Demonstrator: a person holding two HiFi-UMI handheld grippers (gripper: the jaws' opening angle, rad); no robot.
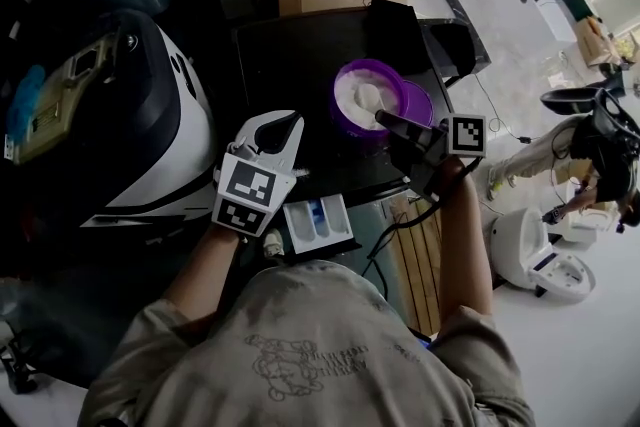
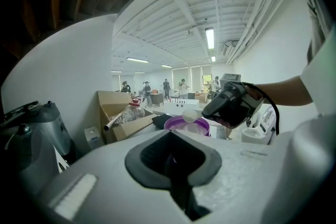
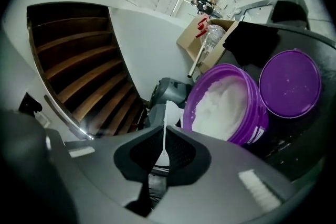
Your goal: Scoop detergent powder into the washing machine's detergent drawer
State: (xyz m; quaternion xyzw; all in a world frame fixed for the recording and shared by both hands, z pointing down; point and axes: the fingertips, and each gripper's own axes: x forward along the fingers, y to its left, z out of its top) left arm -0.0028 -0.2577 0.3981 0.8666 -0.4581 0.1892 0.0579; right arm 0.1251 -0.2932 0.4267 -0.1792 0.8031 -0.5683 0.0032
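The washing machine (image 1: 300,45) carried everything on its dark top; the purple tub (image 1: 342,110) stood near the middle with its lid (image 1: 418,103) lying just beside it, and the detergent drawer (image 1: 335,233) was pulled open at the front edge, well apart from the tub. The right gripper (image 1: 392,123) hung over the tub, its jaws clenched on the handle of a white scoop (image 1: 371,99) whose bowl sat over the detergent powder (image 3: 226,107); the left gripper (image 1: 283,130) rested near the drawer with its jaws together on nothing.

The scoop looked light, thin and stiff, and its smooth plastic was probably slippery; a hold on the handle, well back from the bowl, seemed right. The powder was loose and would likely spill at any tilt or jolt, so the bowl would need to travel level to the drawer.

Only the head view showed the drawer and its compartments, and how far they lay from the tub; only the right gripper view showed the handle pinched edge-on between the pads, and the lumpy powder filling the tub; only the left gripper view showed the scoop from the side, its bowl just above the tub's rim and seemingly loaded.
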